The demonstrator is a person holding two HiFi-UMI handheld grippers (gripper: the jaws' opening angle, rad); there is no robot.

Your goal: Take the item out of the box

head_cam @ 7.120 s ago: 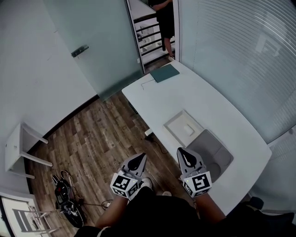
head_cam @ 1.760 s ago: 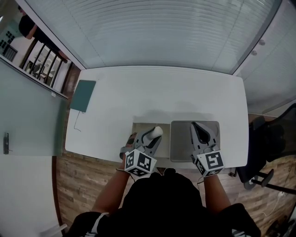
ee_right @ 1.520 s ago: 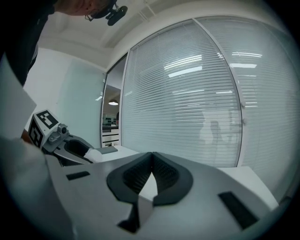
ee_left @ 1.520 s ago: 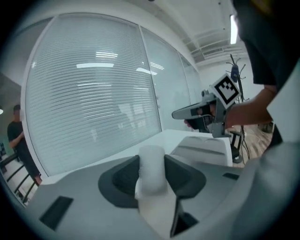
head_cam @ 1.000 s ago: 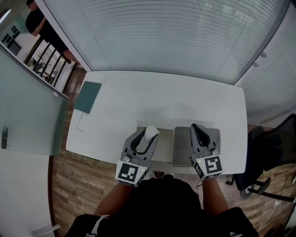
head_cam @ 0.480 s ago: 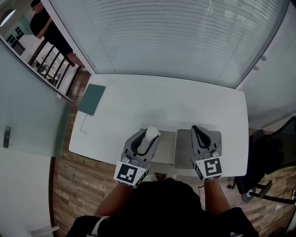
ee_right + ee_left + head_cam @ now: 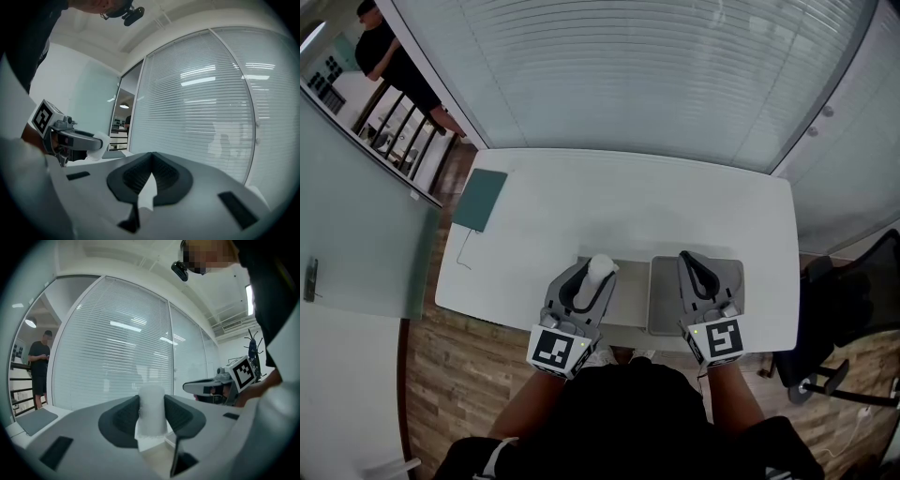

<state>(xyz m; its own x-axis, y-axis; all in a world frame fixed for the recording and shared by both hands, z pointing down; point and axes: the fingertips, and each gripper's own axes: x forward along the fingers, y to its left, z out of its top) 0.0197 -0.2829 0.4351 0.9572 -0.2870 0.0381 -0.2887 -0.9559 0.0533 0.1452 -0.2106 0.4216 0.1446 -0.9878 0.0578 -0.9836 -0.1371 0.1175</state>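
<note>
A white cylindrical item [image 7: 600,268] is clamped between the jaws of my left gripper [image 7: 592,274], above the open beige box [image 7: 631,296] near the table's front edge. In the left gripper view the item [image 7: 152,409] stands upright between both dark pads [image 7: 125,416]. My right gripper [image 7: 693,269] is shut and empty, hovering over the grey lid [image 7: 664,302] that lies just right of the box. In the right gripper view its jaws [image 7: 151,172] meet at the tips, and the left gripper [image 7: 77,140] with the white item [image 7: 102,140] shows at the left.
The white table [image 7: 628,202] has a green notebook [image 7: 480,199] at its left end. Window blinds run behind the table. A black chair [image 7: 853,309] stands to the right. A person [image 7: 389,58] stands beyond the glass wall at far left.
The left gripper keeps its hold on the white item and has drifted slightly toward me over the box. The right gripper stays shut over the lid.
</note>
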